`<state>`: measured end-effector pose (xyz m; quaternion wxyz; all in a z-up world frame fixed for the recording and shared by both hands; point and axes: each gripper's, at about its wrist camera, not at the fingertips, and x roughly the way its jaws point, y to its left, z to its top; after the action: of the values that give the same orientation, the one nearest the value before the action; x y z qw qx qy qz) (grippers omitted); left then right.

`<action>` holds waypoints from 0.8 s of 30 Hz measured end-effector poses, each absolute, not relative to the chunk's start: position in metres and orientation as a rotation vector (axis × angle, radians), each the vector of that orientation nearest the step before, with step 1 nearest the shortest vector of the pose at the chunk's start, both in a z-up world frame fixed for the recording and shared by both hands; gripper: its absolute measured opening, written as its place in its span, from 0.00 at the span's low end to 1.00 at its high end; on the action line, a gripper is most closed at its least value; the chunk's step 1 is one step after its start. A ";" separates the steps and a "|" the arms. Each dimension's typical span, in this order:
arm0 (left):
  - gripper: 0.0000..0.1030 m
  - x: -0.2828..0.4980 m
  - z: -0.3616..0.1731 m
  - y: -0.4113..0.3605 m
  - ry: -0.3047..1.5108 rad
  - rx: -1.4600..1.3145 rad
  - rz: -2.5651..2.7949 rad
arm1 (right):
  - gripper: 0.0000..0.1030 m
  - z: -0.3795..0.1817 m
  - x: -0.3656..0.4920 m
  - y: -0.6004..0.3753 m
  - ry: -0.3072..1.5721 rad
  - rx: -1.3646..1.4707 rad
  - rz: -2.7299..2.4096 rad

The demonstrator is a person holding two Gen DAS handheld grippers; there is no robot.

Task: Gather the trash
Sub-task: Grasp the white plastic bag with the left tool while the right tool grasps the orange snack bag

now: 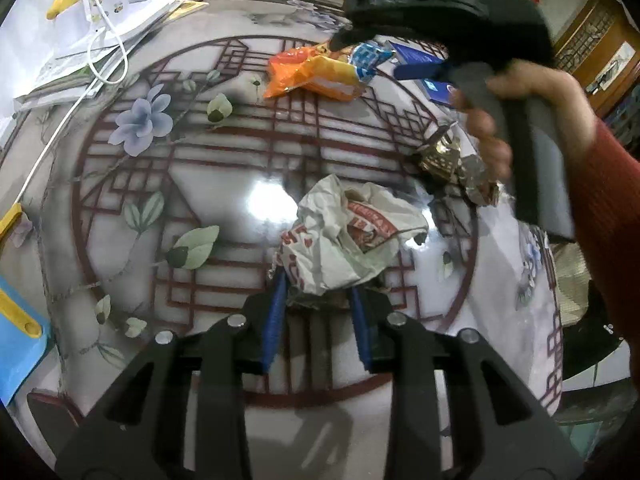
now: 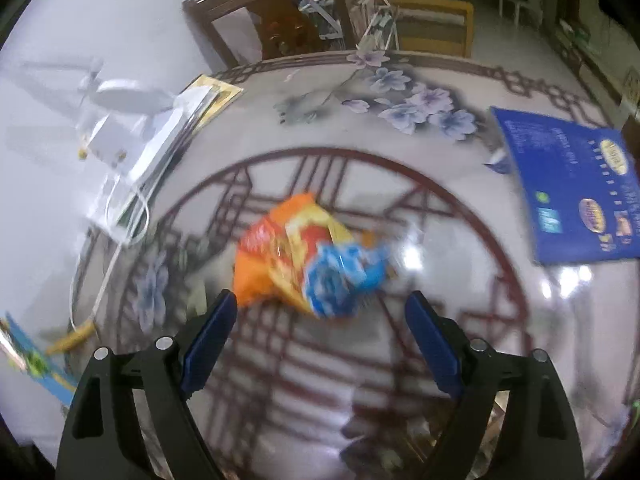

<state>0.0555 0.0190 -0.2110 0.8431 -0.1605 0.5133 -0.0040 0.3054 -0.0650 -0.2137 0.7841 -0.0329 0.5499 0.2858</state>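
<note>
In the left wrist view my left gripper (image 1: 320,296) is shut on a crumpled white paper wrapper (image 1: 344,236) with red print, held just over the patterned round table (image 1: 132,184). Further back lie an orange snack bag (image 1: 316,74) and a blue wrapper (image 1: 366,58). A hand in a red sleeve holds my right gripper (image 1: 376,54) above them. In the blurred right wrist view the right gripper (image 2: 320,306) stands open, its blue pads (image 2: 218,328) wide apart. The orange snack bag (image 2: 280,252) and blue wrapper (image 2: 344,276) lie just beyond its tips, untouched.
A gold and silver foil wrapper (image 1: 452,164) lies at the table's right side. A flat blue packet (image 2: 572,192) rests at the far right. White papers (image 1: 100,36) with a white cable (image 1: 60,128) fill the far left. A wooden chair (image 2: 272,20) stands behind the table.
</note>
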 end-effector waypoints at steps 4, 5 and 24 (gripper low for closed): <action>0.29 0.060 -0.215 0.027 1.088 -0.361 -0.008 | 0.59 -0.222 0.320 -0.046 1.216 -0.050 0.638; 0.29 0.060 -0.217 0.029 1.088 -0.369 -0.005 | 0.39 -0.222 0.319 -0.043 1.217 -0.061 0.645; 0.29 0.057 -0.209 0.026 1.058 -0.363 -0.015 | 0.35 -0.147 0.185 -0.151 1.045 -0.021 0.550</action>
<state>0.0567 0.0263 -0.2087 0.8476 -0.1722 0.5019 -0.0072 0.1854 -0.1515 -0.1473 0.8306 -0.0101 0.4926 0.2594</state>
